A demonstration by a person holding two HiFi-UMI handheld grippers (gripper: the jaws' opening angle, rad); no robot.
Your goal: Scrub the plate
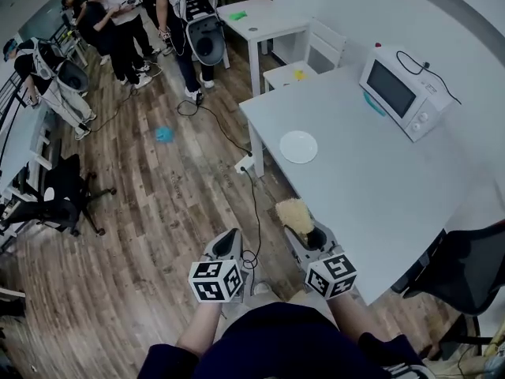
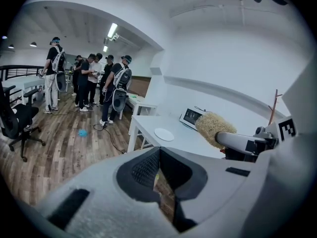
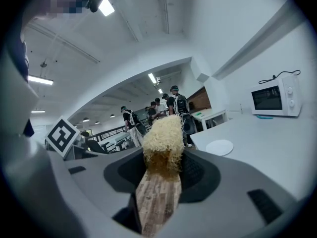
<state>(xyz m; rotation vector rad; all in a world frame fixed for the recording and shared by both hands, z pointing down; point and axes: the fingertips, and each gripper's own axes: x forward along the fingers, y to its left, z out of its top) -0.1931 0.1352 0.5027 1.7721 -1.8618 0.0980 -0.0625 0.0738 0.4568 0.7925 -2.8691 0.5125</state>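
Note:
A round white plate (image 1: 298, 146) lies on the white table (image 1: 355, 196), near its left edge; it also shows small in the left gripper view (image 2: 164, 134) and the right gripper view (image 3: 219, 147). My right gripper (image 1: 304, 231) hovers over the table's near corner, shut on a straw-coloured scrubber (image 1: 293, 213) whose bristly head (image 3: 163, 143) sticks out past the jaws. The scrubber is well short of the plate. My left gripper (image 1: 227, 243) hangs above the wooden floor, left of the table, with its jaws shut together on nothing (image 2: 158, 150).
A white microwave (image 1: 402, 93) stands at the table's far right. A black chair (image 1: 465, 271) sits at the right. A cable (image 1: 229, 136) and a blue object (image 1: 164, 134) lie on the floor. Several people (image 1: 118, 22) stand by a smaller white table (image 1: 260, 18).

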